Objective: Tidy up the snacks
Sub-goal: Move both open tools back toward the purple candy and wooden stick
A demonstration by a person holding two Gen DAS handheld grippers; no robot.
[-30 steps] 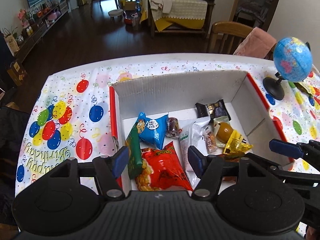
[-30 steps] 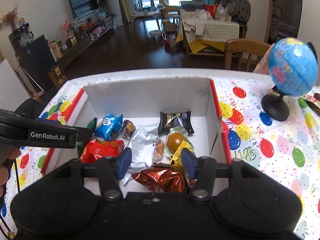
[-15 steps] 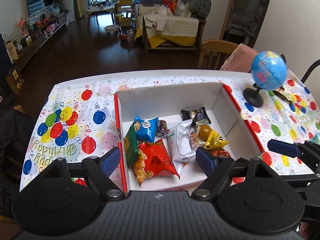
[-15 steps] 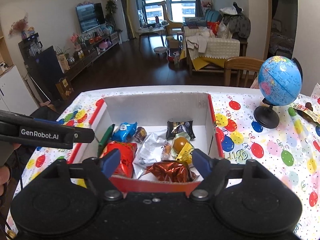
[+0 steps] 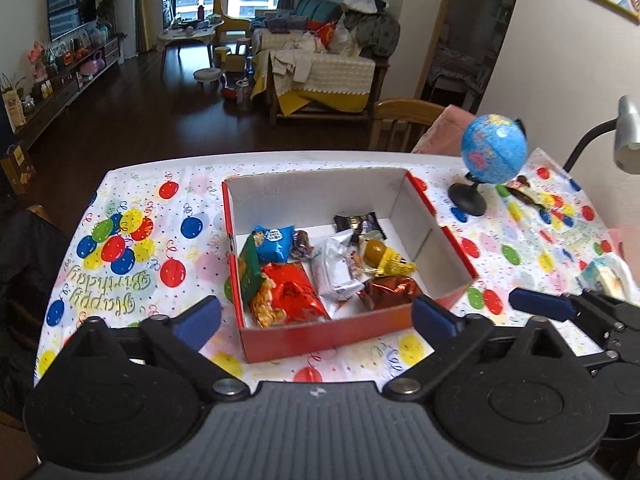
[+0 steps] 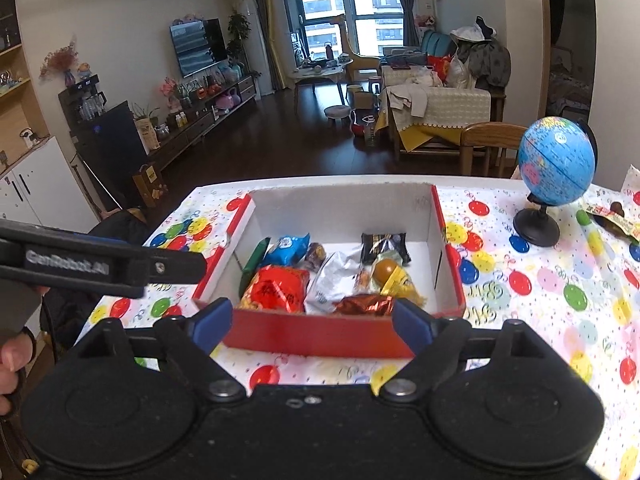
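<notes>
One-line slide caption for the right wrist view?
Right gripper, jaws opening and empty, faces a red box of snacks on a balloon tablecloth.

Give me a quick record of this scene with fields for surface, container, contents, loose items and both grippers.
surface: table with balloon tablecloth
container: red box, open top, white inside
contents: red snack bag, blue packet, silver packet, brown foil packet, black packet
loose items: globe to the right of the box; wrapper beside it
left gripper: jaws opening, nothing between them
right gripper: jaws opening, nothing between them
</notes>
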